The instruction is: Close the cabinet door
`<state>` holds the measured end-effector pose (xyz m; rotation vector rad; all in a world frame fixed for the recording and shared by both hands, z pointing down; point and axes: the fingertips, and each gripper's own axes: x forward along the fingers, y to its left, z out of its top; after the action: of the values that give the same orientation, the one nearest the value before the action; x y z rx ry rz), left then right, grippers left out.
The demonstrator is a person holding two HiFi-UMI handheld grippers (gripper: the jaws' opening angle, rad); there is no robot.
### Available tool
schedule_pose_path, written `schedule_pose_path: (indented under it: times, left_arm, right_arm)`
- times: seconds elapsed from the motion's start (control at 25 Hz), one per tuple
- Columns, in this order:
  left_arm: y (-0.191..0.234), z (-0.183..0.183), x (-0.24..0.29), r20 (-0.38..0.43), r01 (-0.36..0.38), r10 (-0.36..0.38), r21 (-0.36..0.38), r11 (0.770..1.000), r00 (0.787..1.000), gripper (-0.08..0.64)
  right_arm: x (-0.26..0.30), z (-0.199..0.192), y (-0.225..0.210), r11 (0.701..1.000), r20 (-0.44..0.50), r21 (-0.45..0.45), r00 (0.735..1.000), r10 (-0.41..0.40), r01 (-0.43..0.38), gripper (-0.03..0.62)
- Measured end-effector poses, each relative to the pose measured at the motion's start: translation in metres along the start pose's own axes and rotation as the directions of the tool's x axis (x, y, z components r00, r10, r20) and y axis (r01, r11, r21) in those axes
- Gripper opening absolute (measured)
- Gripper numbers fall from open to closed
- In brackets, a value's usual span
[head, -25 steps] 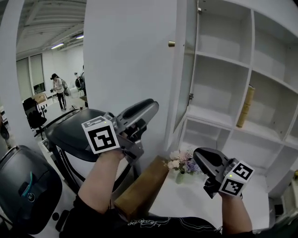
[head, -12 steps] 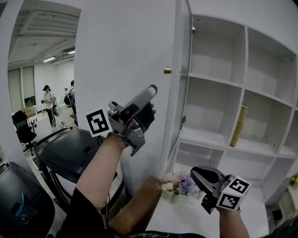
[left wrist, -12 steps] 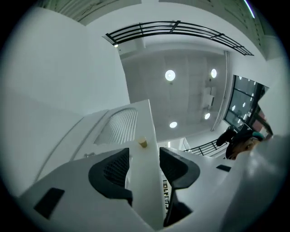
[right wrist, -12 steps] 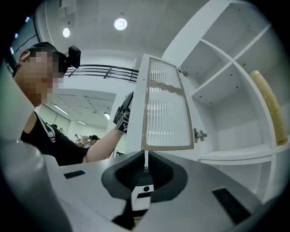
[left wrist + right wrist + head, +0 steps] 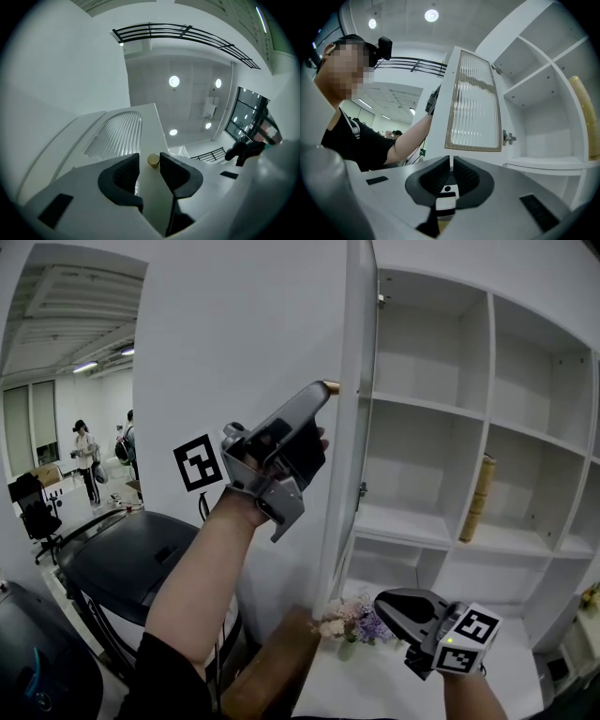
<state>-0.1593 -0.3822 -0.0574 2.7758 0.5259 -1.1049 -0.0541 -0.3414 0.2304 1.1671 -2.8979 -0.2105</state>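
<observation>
Two grippers work around the cabinet door (image 5: 353, 427), which stands swung wide open, its free edge toward the head camera. The left gripper (image 5: 322, 392) is raised against the door's outer face, just beside that edge. Its jaws are closing with the door's small brass knob (image 5: 153, 160) at their tips, though the pads do not yet clearly press on it. The right gripper (image 5: 392, 600) sits low, below the door and on its inner-face side, its jaws clenched together on nothing. From that side the door shows a ribbed glass panel (image 5: 474, 101) with a hinge (image 5: 508, 137) at its far edge. Behind the door the white cabinet (image 5: 441, 409) is open. A small bunch of flowers (image 5: 352, 620) stands on the tabletop (image 5: 375, 685) just below the door's lower end.
</observation>
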Motion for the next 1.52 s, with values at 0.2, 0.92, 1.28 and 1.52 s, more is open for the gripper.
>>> schedule_pose_path:
  times: [0.2, 0.92, 1.28, 1.52]
  left_arm:
    - [-0.001, -0.005, 0.007, 0.009, 0.032, -0.032, -0.025, 0.999, 0.999, 0.119]
    - [-0.012, -0.036, 0.038, -0.059, 0.045, -0.038, 0.124, 0.991, 0.998, 0.087]
    - [-0.004, -0.087, 0.091, -0.128, -0.037, 0.085, 0.338, 0.941, 0.988, 0.087]
    - [-0.010, -0.100, 0.111, -0.113, -0.099, 0.176, 0.495, 0.863, 0.978, 0.087]
  right_arm:
    - [0.000, 0.000, 0.000, 0.999, 0.007, 0.007, 0.999, 0.032, -0.032, 0.052]
    - [-0.050, -0.014, -0.033, 0.998, -0.003, 0.051, 0.999, -0.047, 0.048, 0.052]
    - [-0.105, 0.009, -0.064, 1.000, 0.034, -0.007, 0.999, -0.021, 0.021, 0.052]
    - [-0.120, 0.031, -0.070, 0.999, 0.062, -0.042, 0.998, -0.017, 0.020, 0.052]
